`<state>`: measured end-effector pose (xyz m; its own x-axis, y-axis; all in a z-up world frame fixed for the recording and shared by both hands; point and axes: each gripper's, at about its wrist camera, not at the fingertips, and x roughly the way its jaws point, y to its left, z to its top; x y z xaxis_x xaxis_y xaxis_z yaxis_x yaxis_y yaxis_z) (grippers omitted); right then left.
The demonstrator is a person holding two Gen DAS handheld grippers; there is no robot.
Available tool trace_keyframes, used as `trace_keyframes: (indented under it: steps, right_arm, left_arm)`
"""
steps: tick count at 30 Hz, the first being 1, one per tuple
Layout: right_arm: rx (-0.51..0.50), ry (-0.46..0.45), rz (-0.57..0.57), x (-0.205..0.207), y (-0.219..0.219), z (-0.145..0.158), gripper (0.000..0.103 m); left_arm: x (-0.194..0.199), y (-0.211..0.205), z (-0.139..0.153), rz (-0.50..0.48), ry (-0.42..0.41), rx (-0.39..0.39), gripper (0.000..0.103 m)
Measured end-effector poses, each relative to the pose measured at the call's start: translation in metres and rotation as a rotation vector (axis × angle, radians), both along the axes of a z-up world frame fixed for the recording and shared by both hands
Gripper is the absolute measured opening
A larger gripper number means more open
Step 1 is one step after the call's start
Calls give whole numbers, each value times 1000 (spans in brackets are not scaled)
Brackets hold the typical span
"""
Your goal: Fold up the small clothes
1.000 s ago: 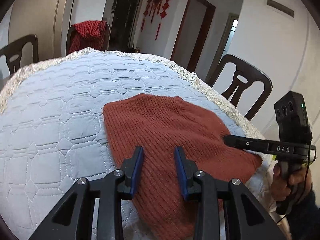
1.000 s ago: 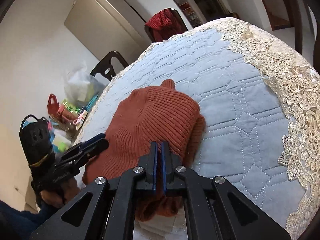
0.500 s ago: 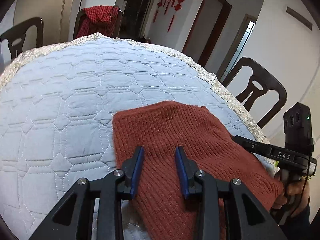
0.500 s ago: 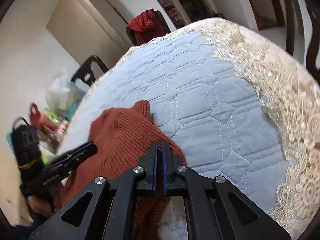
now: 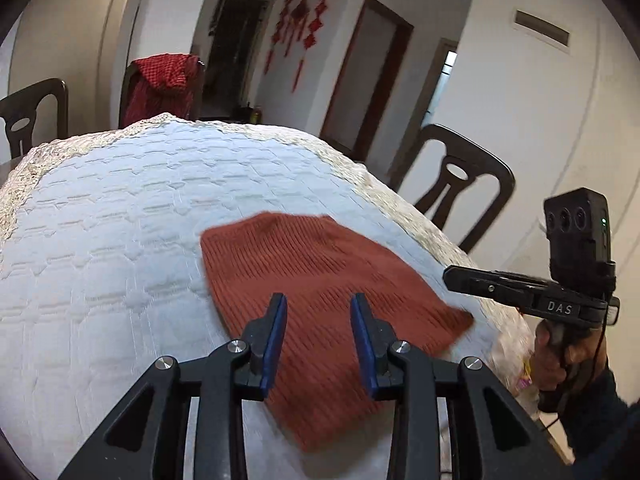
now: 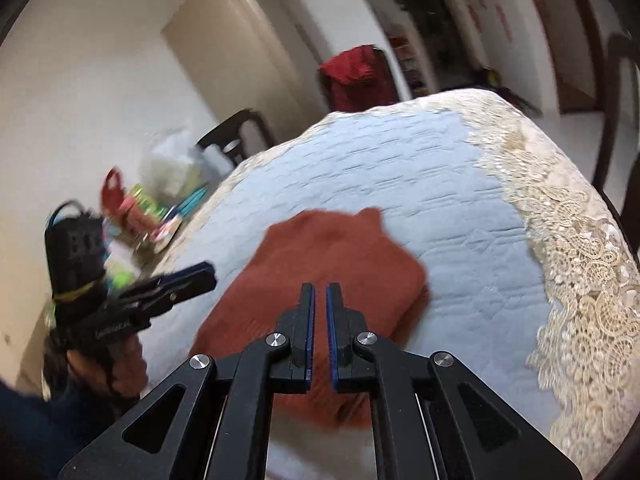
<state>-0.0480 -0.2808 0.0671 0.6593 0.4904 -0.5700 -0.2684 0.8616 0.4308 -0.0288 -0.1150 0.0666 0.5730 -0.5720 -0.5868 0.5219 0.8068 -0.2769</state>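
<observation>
While your left tongs (image 5: 319, 322) hover above the rust knit garment (image 5: 320, 280), their pads stand apart with nothing pinched between them. Your right tongs (image 6: 319, 312) are easing apart, a narrow gap showing between the blue pads; no fabric sits in that gap. Garment lies folded on the quilted cover of the tabletop (image 5: 100, 240), near the edge closest to you, its far corner pointing toward the lace trim (image 6: 580, 248). From the right wrist view the fold looks bunched at the near end. Motion blur is heavy there, so finer fold detail can't be read.
</observation>
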Motion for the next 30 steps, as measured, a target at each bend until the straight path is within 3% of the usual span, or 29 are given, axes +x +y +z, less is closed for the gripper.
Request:
trace_keyframes:
  steps: [6,9,18,21,24,28,30]
  right_arm:
    - [-108,85,23,-13,6,-32,3]
    - [-94,89,22,-13,1,-43,0]
    - [-104,57,22,-17,3,-48,0]
    - [-107,72,14,-18,4,-44,0]
    - [-119,49,8,-18,7,-27,3]
    - [-82,-13,-19,-17,7,-13,3]
    - [-73,7,-36,-9,7,-19,3]
  left_arm:
    - [-15,0,-29,-1,52,64,35]
    - [-18,-2,-31,5,30,74,35]
    - [-27,2,-39,34,5,83,38]
    - [-24,5,-32,47,34,73,37]
    - [-23,4,-17,65,-1,76,37]
    - [-19,-2,-11,112,-29,114,37]
    - [-13,-7,-19,128,5,144,37]
